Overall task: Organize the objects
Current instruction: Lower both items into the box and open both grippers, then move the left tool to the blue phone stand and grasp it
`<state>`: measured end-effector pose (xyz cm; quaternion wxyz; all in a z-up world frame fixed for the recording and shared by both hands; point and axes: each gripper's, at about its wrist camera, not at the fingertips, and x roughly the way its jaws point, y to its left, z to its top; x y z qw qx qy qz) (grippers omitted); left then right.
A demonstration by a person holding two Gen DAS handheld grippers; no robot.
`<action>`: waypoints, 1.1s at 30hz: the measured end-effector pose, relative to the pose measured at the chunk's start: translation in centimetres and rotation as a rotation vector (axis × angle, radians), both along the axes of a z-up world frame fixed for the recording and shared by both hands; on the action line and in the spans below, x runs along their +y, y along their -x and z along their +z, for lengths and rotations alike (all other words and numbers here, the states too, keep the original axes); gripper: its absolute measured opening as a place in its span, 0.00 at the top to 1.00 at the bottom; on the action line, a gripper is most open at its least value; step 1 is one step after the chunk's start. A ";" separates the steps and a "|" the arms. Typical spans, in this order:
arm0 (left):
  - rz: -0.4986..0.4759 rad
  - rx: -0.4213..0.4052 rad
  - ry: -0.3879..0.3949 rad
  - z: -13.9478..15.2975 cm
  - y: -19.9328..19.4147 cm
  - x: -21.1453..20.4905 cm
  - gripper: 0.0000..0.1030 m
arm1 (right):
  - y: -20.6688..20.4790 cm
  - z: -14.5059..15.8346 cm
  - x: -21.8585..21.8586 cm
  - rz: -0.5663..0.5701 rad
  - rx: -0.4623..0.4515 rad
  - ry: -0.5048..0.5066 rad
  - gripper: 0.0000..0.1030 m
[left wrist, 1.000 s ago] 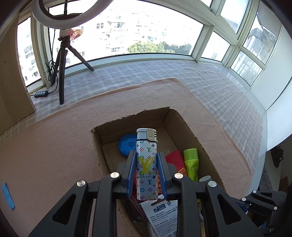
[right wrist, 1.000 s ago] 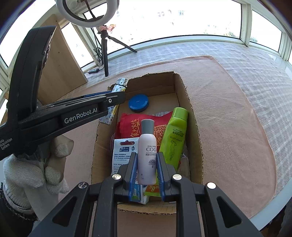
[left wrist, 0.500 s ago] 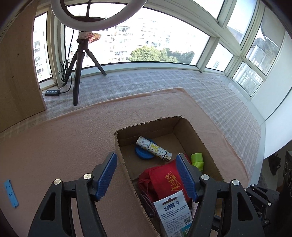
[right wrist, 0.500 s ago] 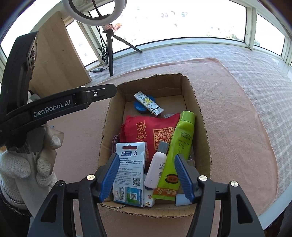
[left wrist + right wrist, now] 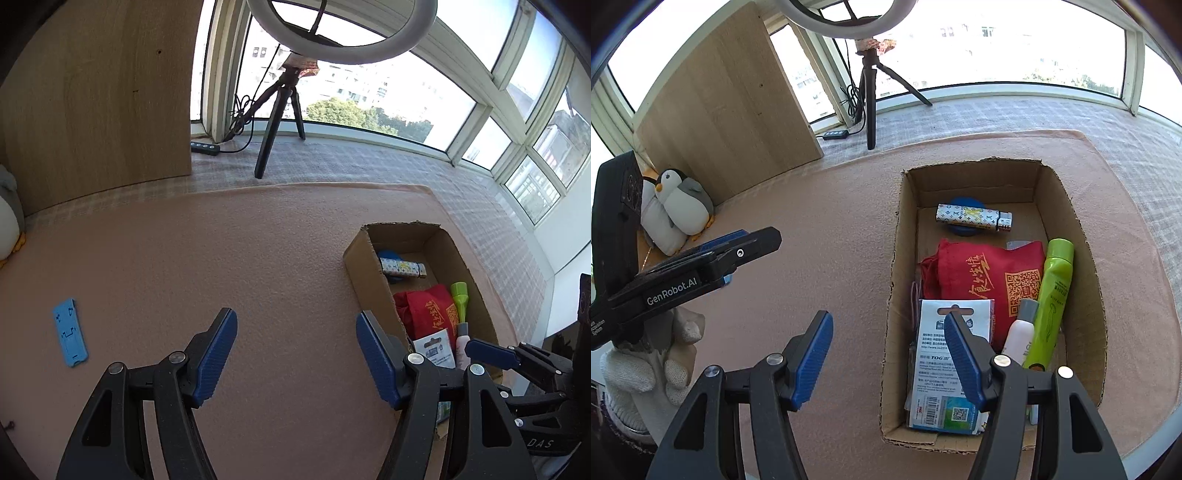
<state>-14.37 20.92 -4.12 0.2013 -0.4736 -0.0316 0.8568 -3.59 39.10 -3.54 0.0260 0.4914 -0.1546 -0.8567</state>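
Blue plastic, a flat phone-stand piece (image 5: 70, 332), was the one loose thing left on the pink mat (image 5: 258, 258): it lay well to the left of the left gripper (image 5: 295, 354), long axis running near to far, so I judged that arm the nearer. Both the left gripper and the right gripper (image 5: 888, 360) stood wide open and empty. To the right, the single cardboard box (image 5: 899, 258) held one patterned lighter (image 5: 973, 218) on one blue lid (image 5: 964, 230), one red pouch (image 5: 982, 273), one green tube (image 5: 1052, 306), one white bottle (image 5: 1019, 334) and one carded packet (image 5: 945, 369).
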 end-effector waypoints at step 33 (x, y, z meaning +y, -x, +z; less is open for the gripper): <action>0.278 -0.099 -0.014 -7.0 0.3 -26.1 0.32 | 16.3 -6.2 -23.9 0.331 -0.156 0.100 0.44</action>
